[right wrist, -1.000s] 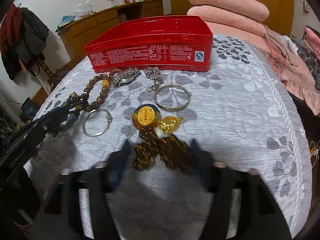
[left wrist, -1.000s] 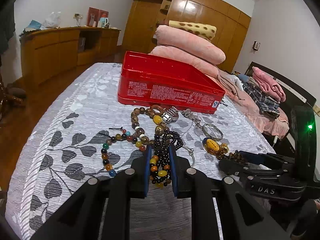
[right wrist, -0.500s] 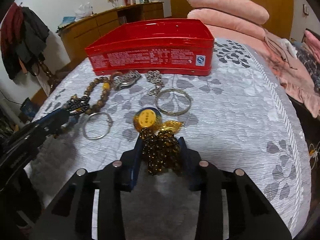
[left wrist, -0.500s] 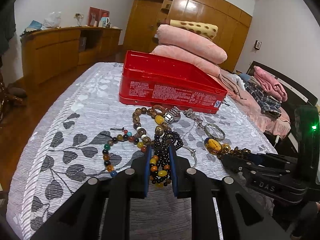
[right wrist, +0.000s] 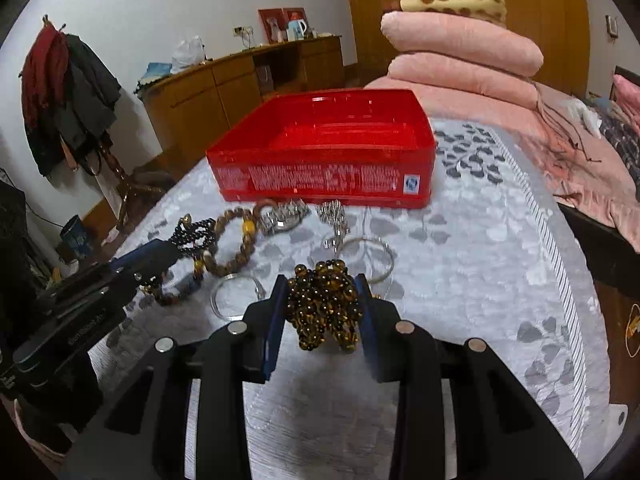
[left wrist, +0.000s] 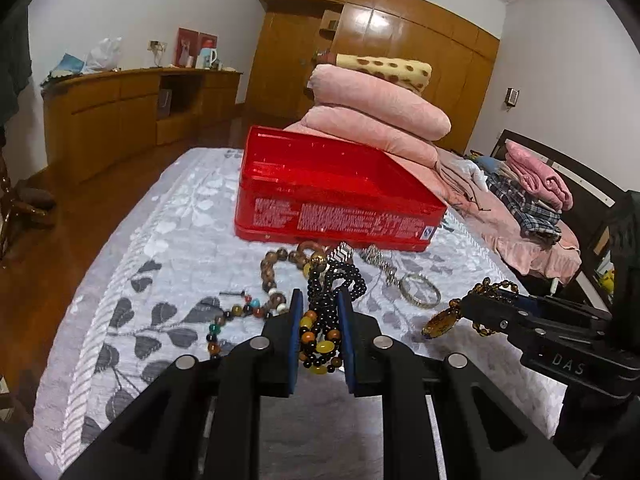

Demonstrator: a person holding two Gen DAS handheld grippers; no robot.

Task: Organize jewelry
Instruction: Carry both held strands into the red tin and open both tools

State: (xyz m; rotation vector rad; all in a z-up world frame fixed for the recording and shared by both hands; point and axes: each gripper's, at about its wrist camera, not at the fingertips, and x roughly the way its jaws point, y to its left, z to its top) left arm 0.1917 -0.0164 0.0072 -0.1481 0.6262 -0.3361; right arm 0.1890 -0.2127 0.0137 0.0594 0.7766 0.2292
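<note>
My left gripper (left wrist: 319,296) is shut on a black bead necklace (left wrist: 334,280) with amber and orange beads, which hangs from the blue pads. My right gripper (right wrist: 322,280) is shut on a bunched brown bead strand (right wrist: 322,308), held just above the bedspread. In the left wrist view the right gripper (left wrist: 480,308) is at the right, with the strand's amber pendant (left wrist: 438,324) dangling below it. The open red tin box (right wrist: 324,152) stands behind the jewellery, and nothing shows inside it.
On the grey leaf-patterned bedspread (right wrist: 480,260) lie a brown wooden bead bracelet (right wrist: 236,240), a watch (right wrist: 284,216), a silver chain (right wrist: 332,216), two silver bangles (right wrist: 368,260) and a multicoloured bead bracelet (left wrist: 236,312). Pink folded blankets (left wrist: 376,120) are stacked behind the box.
My right gripper has shut on the brown bead strand and lifted it off the bedspread. The left gripper keeps its hold on the black necklace and has hardly moved.
</note>
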